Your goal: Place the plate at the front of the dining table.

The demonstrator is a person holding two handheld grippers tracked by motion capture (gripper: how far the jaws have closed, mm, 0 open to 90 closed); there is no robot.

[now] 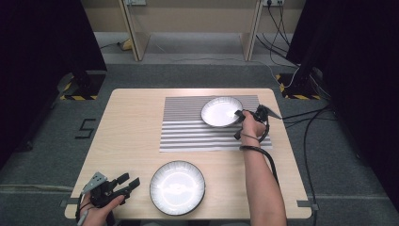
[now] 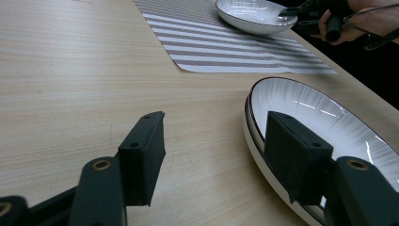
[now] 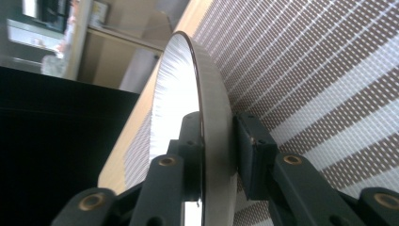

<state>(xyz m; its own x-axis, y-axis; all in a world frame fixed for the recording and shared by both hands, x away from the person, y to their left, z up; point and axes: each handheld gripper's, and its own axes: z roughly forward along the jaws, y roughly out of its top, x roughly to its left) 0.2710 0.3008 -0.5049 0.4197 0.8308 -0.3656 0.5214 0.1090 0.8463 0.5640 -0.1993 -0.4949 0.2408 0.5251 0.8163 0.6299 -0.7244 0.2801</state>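
At the near edge of the pale wooden table (image 1: 127, 136), a large white plate with a dark rim (image 1: 177, 187) sits directly on the bare wood, just to the right of the person's left gripper (image 1: 131, 181). That gripper rests low by the table's front left corner, its two black jaws spread wide with nothing between them; in the left gripper view one pad (image 2: 294, 157) stands against the plate's near rim (image 2: 254, 136), though whether it touches cannot be told.

Farther back, a grey-and-white striped placemat (image 1: 188, 129) covers the far middle of the table. On its upper right part lies a smaller white plate (image 1: 220, 111), also dark-rimmed. The right gripper (image 1: 240, 114), held in a hand (image 1: 253, 126) reaching in from the right, is clamped on this plate's right edge. The right gripper view shows the hold up close: one jaw pressed to the plate's glossy inner face (image 3: 176, 94), the other to its grey underside, the rim pinched between them above the woven stripes of the mat (image 3: 320, 84).

No brand, label or legible writing appears on either plate, the mat or the grippers.
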